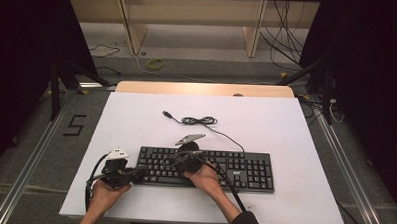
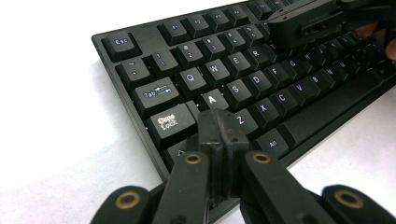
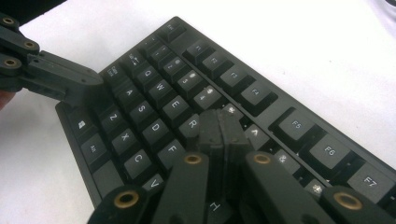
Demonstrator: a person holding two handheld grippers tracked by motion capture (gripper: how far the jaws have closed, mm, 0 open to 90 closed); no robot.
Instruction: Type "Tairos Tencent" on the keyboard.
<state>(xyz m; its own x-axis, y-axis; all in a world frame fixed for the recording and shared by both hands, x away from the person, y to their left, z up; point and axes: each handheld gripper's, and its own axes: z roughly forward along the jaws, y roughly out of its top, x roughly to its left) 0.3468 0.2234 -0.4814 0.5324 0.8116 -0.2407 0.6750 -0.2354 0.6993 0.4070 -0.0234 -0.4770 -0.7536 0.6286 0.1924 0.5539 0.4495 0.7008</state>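
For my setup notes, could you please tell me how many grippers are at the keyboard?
2. The left gripper, jaws shut, has its tip at the keyboard's left end, near the A key. The right gripper, also shut, is over the left-centre keys, near R.

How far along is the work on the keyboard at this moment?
Done: the keyboard lies flat on the white table, and both grippers are at its left half. In hand: the left gripper, jaws shut, has its tip at the A and Z keys; the right gripper, also shut, is near R and T. Left: its cable lies loose, not plugged into anything.
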